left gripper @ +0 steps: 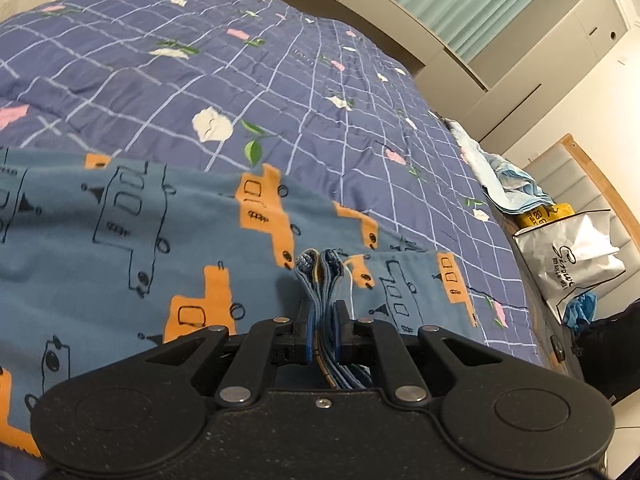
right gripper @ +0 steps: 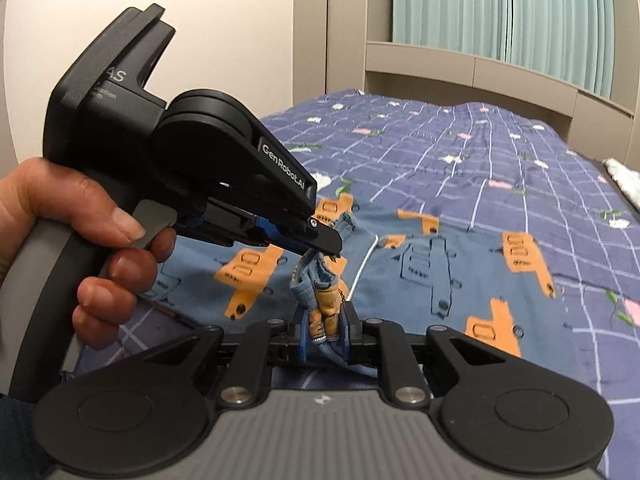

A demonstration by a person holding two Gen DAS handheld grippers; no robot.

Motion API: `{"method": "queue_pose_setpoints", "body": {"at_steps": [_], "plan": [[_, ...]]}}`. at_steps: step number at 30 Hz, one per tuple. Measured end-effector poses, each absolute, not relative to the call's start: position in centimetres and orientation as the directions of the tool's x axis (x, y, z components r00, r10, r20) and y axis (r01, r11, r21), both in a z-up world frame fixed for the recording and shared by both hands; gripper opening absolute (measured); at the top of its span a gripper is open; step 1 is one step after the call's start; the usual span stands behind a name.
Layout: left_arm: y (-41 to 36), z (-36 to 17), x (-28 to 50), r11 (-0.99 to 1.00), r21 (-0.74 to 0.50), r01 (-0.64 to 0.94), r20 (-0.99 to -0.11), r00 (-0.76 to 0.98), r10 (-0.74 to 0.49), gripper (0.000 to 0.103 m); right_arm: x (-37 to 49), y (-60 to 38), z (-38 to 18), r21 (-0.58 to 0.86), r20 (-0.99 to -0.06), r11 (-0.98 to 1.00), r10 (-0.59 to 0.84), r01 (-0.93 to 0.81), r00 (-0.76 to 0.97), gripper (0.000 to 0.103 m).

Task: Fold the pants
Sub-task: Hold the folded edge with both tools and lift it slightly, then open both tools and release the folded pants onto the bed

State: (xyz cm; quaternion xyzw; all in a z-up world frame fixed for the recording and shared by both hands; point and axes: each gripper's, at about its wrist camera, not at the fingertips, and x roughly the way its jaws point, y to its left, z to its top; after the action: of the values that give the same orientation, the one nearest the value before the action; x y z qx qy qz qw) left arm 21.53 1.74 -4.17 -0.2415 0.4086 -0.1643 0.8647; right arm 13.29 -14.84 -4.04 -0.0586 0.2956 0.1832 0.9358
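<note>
The pants [left gripper: 120,240] are blue with orange and outlined truck prints and lie spread on the bed; they also show in the right wrist view [right gripper: 440,276]. My left gripper [left gripper: 323,308] is shut on a bunched edge of the pants, with several fabric layers pinched between its blue pads. My right gripper [right gripper: 326,320] is shut on another bunched part of the pants, right beside it. The left gripper [right gripper: 320,240] shows in the right wrist view, held in a hand, its tip touching the same bunch. A white drawstring [right gripper: 364,264] trails over the fabric.
The bed has a purple checked quilt [left gripper: 240,60] with flower prints. At its right edge lie a light blue cloth [left gripper: 504,184], a silver bag [left gripper: 576,256] and a yellow package [left gripper: 544,212]. Cabinets and green curtains [right gripper: 500,12] stand behind the bed.
</note>
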Motion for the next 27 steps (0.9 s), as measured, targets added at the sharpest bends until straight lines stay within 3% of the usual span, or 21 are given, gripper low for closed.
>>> {"method": "queue_pose_setpoints", "body": {"at_steps": [9, 15, 16, 21, 23, 27], "plan": [[1.4, -4.4, 21.7, 0.850, -0.522, 0.073, -0.654, 0.606, -0.453, 0.012, 13.9, -15.6, -4.4, 0.037, -0.574, 0.926, 0.327, -0.376, 0.750, 0.021], [1.4, -4.3, 21.7, 0.867, -0.496, 0.053, -0.672, 0.609, -0.422, 0.022, 13.9, -16.0, -4.5, 0.065, -0.566, 0.916, 0.360, -0.395, 0.742, 0.037], [1.4, -4.2, 21.7, 0.871, -0.488, 0.052, -0.674, 0.611, -0.414, 0.024, 13.7, -16.1, -4.5, 0.067, -0.562, 0.914, 0.366, -0.400, 0.742, 0.045], [1.6, -3.4, 21.3, 0.908, -0.419, 0.027, -0.678, 0.656, -0.332, 0.070, 12.3, -17.4, -3.7, 0.037, -0.521, 0.915, 0.361, -0.403, 0.774, 0.079], [1.6, -3.2, 21.2, 0.924, -0.383, 0.016, -0.676, 0.677, -0.292, 0.083, 11.9, -18.4, -3.5, 0.012, -0.504, 0.929, 0.326, -0.371, 0.800, 0.094], [1.0, -3.5, 21.0, 0.944, -0.329, 0.012, -0.680, 0.691, -0.246, 0.092, 11.8, -21.0, -3.2, -0.017, -0.488, 0.960, 0.237, -0.280, 0.840, 0.101]]}}
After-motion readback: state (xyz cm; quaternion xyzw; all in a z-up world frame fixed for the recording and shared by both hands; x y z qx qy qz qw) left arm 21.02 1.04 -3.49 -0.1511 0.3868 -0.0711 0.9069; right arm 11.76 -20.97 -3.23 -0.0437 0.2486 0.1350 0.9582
